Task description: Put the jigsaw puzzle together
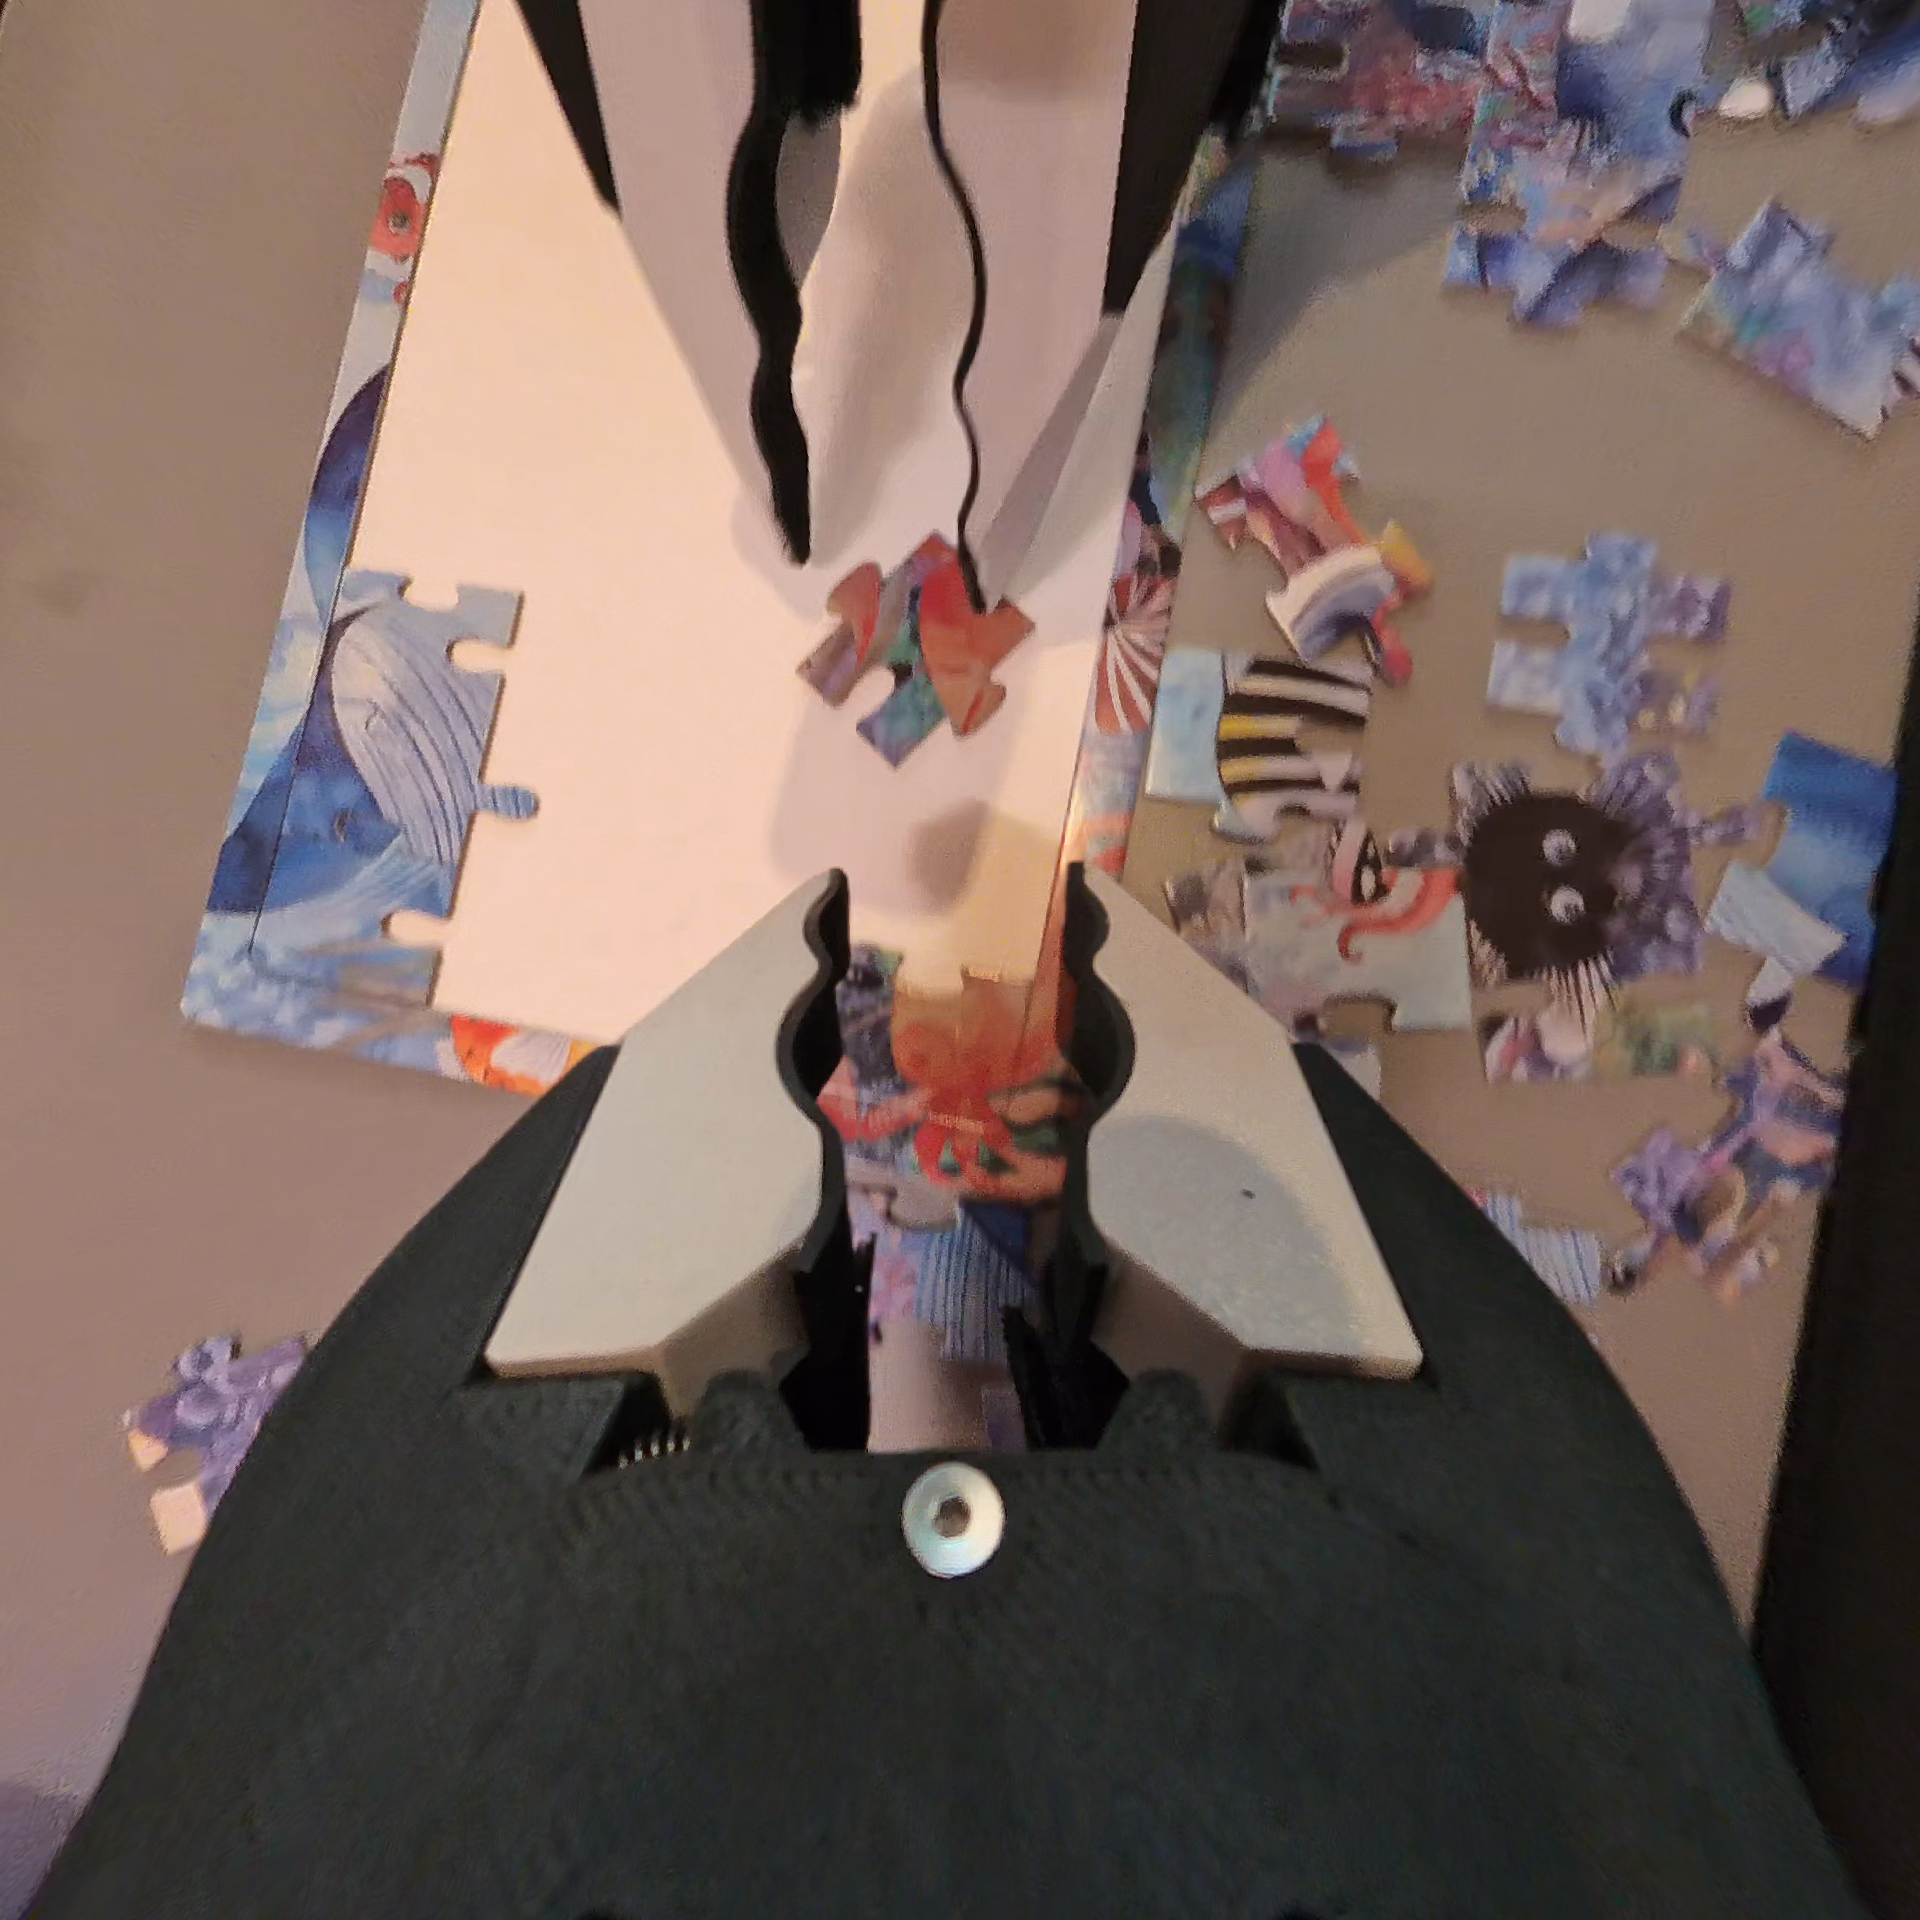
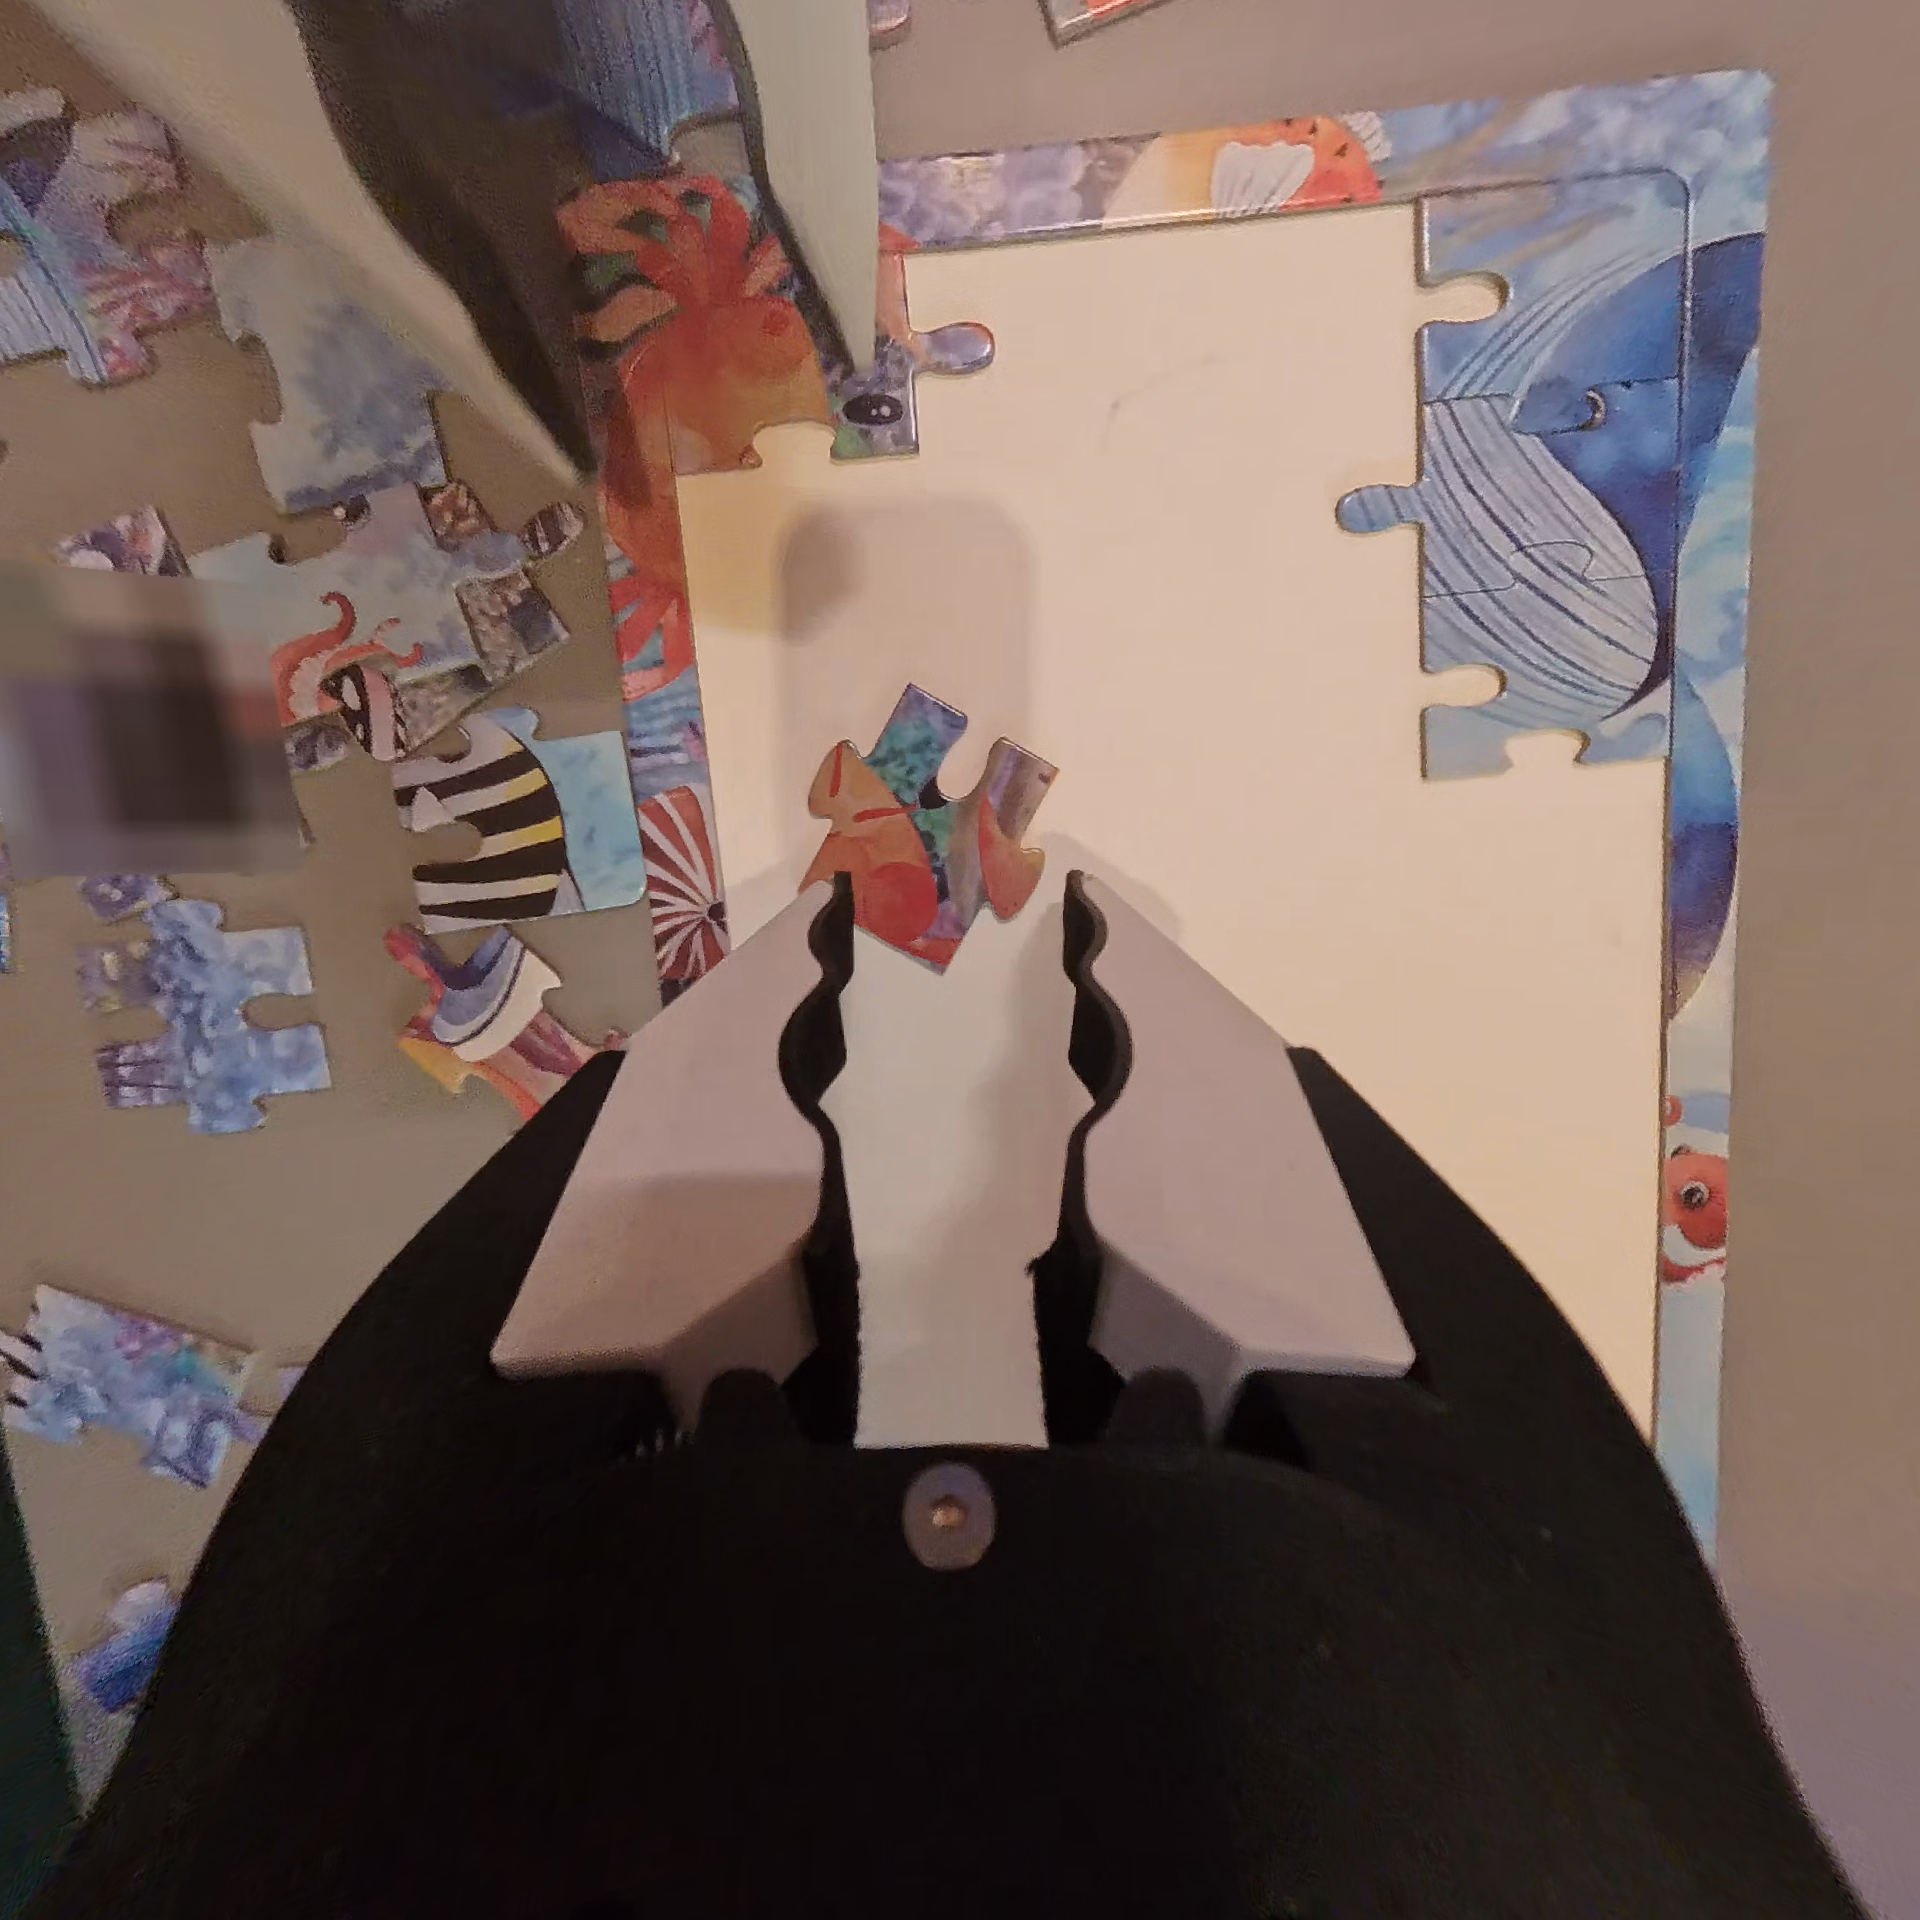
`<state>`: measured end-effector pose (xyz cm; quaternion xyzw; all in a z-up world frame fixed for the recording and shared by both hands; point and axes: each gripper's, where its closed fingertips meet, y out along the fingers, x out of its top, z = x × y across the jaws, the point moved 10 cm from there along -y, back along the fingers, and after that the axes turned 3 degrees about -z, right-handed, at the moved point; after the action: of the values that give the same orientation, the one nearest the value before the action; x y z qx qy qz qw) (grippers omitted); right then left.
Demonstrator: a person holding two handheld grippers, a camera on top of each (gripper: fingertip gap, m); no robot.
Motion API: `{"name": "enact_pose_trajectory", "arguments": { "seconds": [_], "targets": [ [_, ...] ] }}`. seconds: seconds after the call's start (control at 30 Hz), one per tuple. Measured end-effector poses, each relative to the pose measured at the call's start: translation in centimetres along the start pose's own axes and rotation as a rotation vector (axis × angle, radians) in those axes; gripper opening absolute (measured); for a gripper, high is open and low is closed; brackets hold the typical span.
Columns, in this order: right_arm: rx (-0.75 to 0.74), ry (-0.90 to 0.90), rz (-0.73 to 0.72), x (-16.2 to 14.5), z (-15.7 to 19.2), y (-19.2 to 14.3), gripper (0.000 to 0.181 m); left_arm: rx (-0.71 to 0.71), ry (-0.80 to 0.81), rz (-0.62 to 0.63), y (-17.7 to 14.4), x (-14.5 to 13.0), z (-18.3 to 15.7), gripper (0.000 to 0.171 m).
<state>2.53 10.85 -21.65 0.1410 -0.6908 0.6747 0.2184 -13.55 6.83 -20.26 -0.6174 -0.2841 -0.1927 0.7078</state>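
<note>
The puzzle tray [image 1: 623, 520] has a cream floor and a printed sea border; it also shows in the right wrist view [image 2: 1195, 727]. Whale pieces [image 1: 405, 727] [image 2: 1538, 582] sit fitted along one side. Orange octopus pieces [image 1: 966, 1091] [image 2: 717, 322] sit fitted in a corner. A loose orange-and-teal piece [image 1: 904, 665] [image 2: 914, 821] lies flat on the tray floor. My right gripper [image 2: 958, 883] [image 1: 883, 571] is open, with one fingertip touching that piece. My left gripper [image 1: 961, 894] is open and empty above the octopus pieces.
Several loose pieces lie scattered on the tan table beside the tray, among them a striped fish piece [image 1: 1278, 727] [image 2: 520, 821] and a black urchin piece [image 1: 1558, 883]. One piece [image 1: 197, 1423] lies alone on the other side. A dark upright object [image 1: 1849, 1247] stands at the edge. Spacing between my two grippers at the tips: around 8 cm.
</note>
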Motion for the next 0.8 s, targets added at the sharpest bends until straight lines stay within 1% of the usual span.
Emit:
{"name": "enact_pose_trajectory", "arguments": {
  "seconds": [0.03, 0.1, 0.17, 0.2, 0.23, 0.27, 0.3, 0.4, 0.43, 0.6, 0.63, 0.7, 0.77, 0.8],
  "targets": [
    [0.002, -0.007, -0.001, -0.2, -0.2, 0.2, 0.039, 0.015, -0.005, 0.016, 0.8, 0.5, 0.1, 0.042],
    [0.061, -0.004, -0.028, -0.4, -0.4, 0.5, 0.038, 0.026, -0.001, 0.048, 2.5, 1.0, 0.2, 0.044],
    [0.104, 0.011, -0.070, -0.6, -0.5, 0.6, 0.040, -0.008, -0.023, 0.068, 4.0, 1.3, 0.2, 0.046],
    [0.112, 0.009, -0.088, -0.7, -0.5, 0.6, 0.040, -0.010, -0.029, 0.072, 4.6, 1.3, 0.2, 0.046],
    [0.110, 0.019, -0.103, -0.9, -0.6, 0.6, 0.038, -0.014, -0.041, 0.037, 4.7, 1.5, 0.2, 0.046],
    [0.116, 0.032, -0.118, -1.1, -0.6, 0.6, 0.038, -0.009, -0.049, 0.040, 5.0, 1.6, 0.3, 0.046],
    [0.119, 0.038, -0.130, -1.2, -0.6, 0.6, 0.039, -0.015, -0.051, 0.032, 5.1, 1.7, 0.4, 0.043],
    [0.123, 0.071, -0.140, -1.4, -0.5, 0.5, 0.035, -0.031, -0.039, 0.041, 5.2, 1.8, 0.6, 0.041],
    [0.130, 0.085, -0.140, -1.4, -0.4, 0.5, 0.030, -0.029, -0.027, 0.049, 5.2, 1.8, 0.8, 0.040],
    [0.112, 0.125, -0.147, -1.6, 0.6, 0.4, 0.031, -0.001, 0.090, 0.119, 4.4, 1.8, 1.9, 0.033],
    [0.131, 0.126, -0.146, -1.6, 1.0, 0.4, 0.031, 0.007, 0.098, 0.125, 4.2, 1.7, 2.3, 0.028],
    [0.161, 0.126, -0.158, -1.5, 1.7, 0.5, 0.030, 0.022, 0.092, 0.151, 3.8, 1.5, 2.9, 0.030],
    [0.079, 0.107, -0.147, -1.5, 1.4, 0.2, 0.035, -0.065, 0.066, 0.094, 3.4, 1.5, 2.6, 0.031],
    [0.050, 0.100, -0.158, -1.4, 1.3, 0.0, 0.038, -0.080, 0.064, 0.081, 3.2, 1.4, 2.5, 0.031]
  ]
}}
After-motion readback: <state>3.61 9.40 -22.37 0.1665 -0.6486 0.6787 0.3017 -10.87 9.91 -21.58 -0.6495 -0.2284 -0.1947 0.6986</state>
